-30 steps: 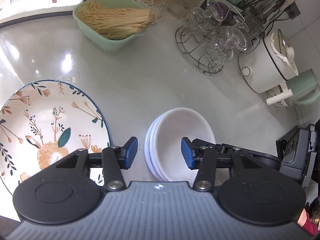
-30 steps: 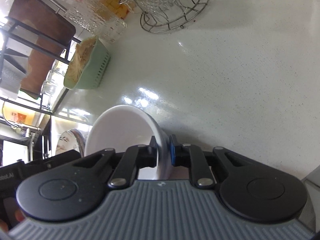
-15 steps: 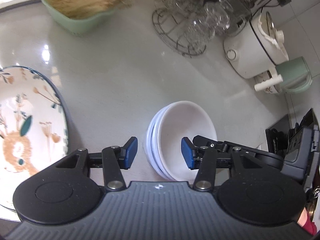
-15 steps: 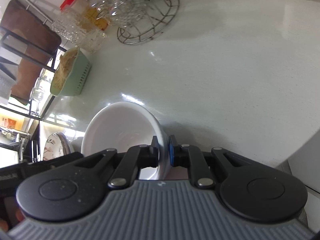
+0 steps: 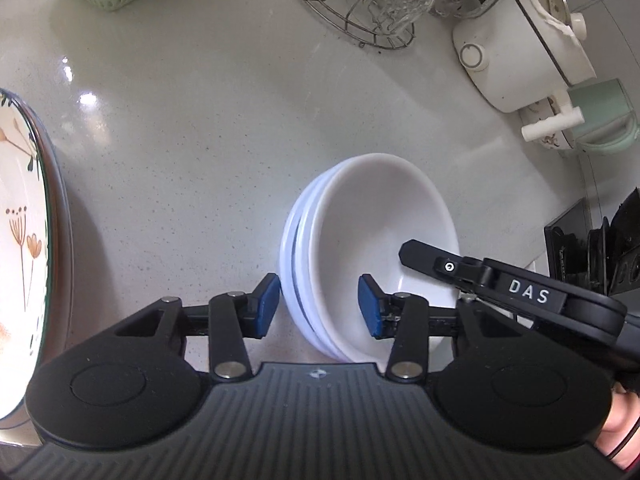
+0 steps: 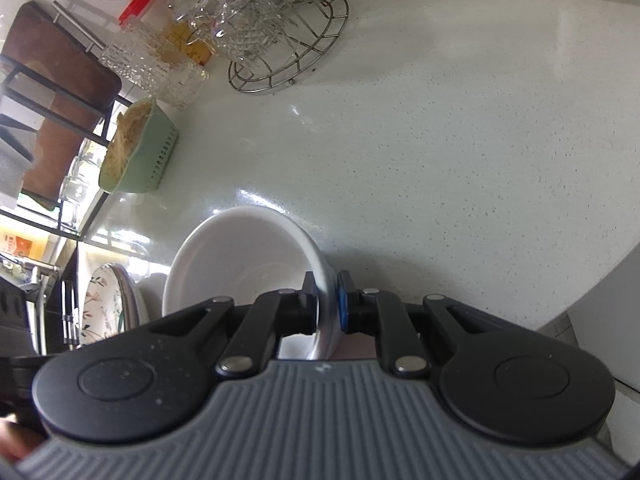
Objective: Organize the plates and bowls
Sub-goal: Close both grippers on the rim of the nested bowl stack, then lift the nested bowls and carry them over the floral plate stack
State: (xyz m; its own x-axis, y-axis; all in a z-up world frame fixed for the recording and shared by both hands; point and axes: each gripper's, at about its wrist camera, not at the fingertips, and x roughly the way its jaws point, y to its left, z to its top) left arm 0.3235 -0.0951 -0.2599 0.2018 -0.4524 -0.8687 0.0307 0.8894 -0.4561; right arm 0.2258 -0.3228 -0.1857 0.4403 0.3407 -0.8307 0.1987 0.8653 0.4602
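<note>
With the floral plate slid off toward the left edge of view, the spread left tool now straddles the near rim of the white bowls nested mid-worktop, the top bowl's rim pinched by the right tool, suggesting the stack is about to be moved.

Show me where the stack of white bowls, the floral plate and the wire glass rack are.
stack of white bowls (image 5: 372, 216): left wrist view, inner wall of the top bowl.
floral plate (image 5: 20, 216): left wrist view, patterned face near its right rim.
wire glass rack (image 6: 296, 60): right wrist view, round wire base.
</note>
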